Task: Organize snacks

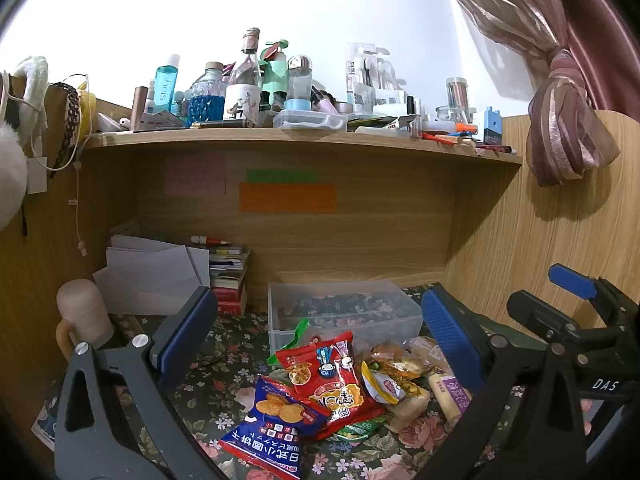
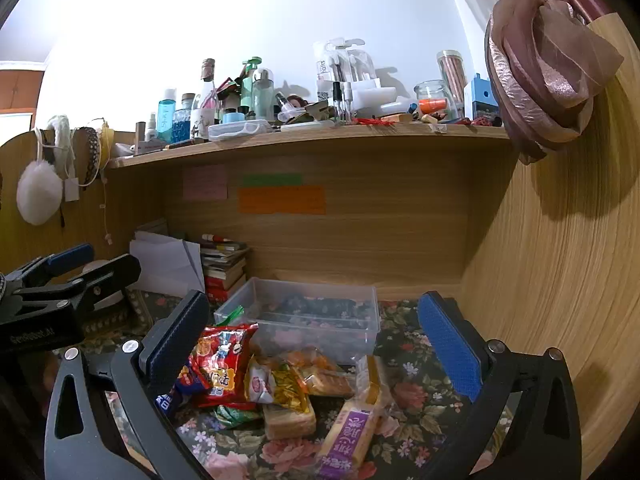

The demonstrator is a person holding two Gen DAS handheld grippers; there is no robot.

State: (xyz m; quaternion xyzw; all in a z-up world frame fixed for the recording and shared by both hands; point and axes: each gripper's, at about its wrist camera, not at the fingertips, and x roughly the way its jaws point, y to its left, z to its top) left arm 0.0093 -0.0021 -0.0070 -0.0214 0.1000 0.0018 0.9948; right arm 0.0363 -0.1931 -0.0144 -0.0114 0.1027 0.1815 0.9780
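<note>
A pile of snack packets lies on the floral cloth in front of a clear plastic bin (image 1: 400, 322) (image 2: 370, 322). A red chip bag (image 1: 326, 376) (image 2: 222, 364) lies on a blue cracker bag (image 1: 268, 428). Beside them are yellow packets (image 2: 286, 386), a wrapped cake (image 2: 290, 420) and a purple-labelled bar (image 2: 352, 436) (image 1: 450, 394). My left gripper (image 1: 320, 340) is open and empty above the pile. My right gripper (image 2: 316, 344) is open and empty above the pile, and shows at the right edge of the left wrist view (image 1: 568, 304).
A stack of books (image 1: 230, 276) and white papers (image 1: 156, 276) stand at the back left. A beige cup (image 1: 82, 312) is at the left. A cluttered shelf (image 1: 300, 138) hangs overhead. A wooden side wall (image 2: 560, 280) closes the right.
</note>
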